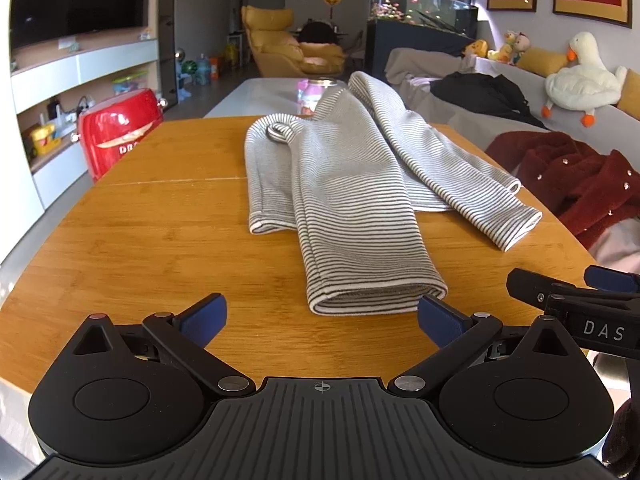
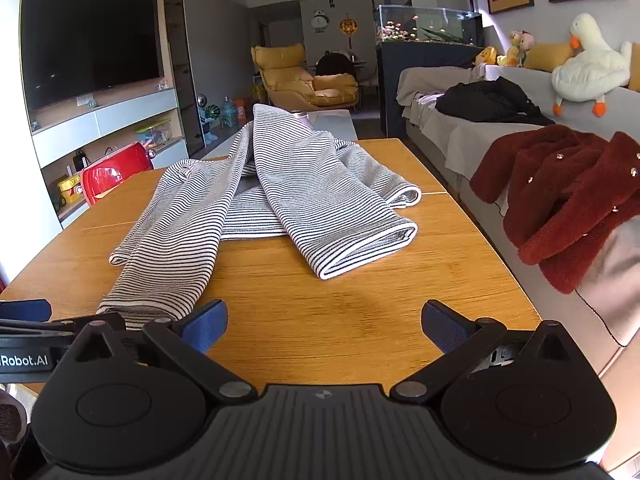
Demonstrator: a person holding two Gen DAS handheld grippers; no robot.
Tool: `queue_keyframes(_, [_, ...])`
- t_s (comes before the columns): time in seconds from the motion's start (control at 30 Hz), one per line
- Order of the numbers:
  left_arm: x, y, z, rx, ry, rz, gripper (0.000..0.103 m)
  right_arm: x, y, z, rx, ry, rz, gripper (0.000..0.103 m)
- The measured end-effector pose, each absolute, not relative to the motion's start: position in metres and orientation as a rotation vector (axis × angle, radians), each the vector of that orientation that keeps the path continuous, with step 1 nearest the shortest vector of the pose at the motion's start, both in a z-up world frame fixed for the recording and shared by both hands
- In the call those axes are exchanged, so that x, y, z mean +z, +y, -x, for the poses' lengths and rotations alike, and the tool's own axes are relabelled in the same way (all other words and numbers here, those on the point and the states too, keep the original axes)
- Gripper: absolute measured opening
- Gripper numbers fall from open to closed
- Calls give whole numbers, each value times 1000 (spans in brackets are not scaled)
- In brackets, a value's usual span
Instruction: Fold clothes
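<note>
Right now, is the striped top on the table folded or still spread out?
Partly folded: the striped top has both sleeves drawn forward over its body on the table, not a compact stack.

Grey-and-white striped garment (image 1: 352, 184), perhaps trousers, rumpled on the wooden table, legs splayed, cuffs nearest the cameras

Striped knit cloth garment (image 1: 352, 200) on smooth wooden table (image 1: 140, 240).

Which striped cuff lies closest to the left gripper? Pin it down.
The wide folded cuff of the striped garment, just ahead of the open left gripper. The other two cuffs lie farther up the wooden table.
</note>
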State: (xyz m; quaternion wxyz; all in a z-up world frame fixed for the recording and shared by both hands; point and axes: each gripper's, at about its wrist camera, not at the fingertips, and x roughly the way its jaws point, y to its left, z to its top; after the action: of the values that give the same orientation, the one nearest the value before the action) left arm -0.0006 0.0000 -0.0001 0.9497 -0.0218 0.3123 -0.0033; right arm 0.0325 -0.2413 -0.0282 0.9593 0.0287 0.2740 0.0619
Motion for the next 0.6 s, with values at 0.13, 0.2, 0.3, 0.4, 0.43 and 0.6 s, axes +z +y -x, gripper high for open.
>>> queue_keyframes(0.13, [-2,1,5,-5,663,56,103,-33,-238,-38,129,592,-67,103])
queue_keyframes(0.2, [-13,8,7,-10,686,80,103,-35,-237,-40,131,610,-71,103])
queue_keyframes(0.3, [-13,3,-4,7,745,47,103,-39,-235,-44,133,637,-78,103])
queue_keyframes(0.4, [-12,0,-9,8,766,29,103,-37,-236,-41,136,634,-78,103])
queue_keyframes(0.43, [-12,0,-11,7,771,25,103,-37,-236,-41,138,633,-78,103])
queue_keyframes(0.6, [-12,-1,-11,9,774,17,103,-37,-238,-42,142,633,-78,103])
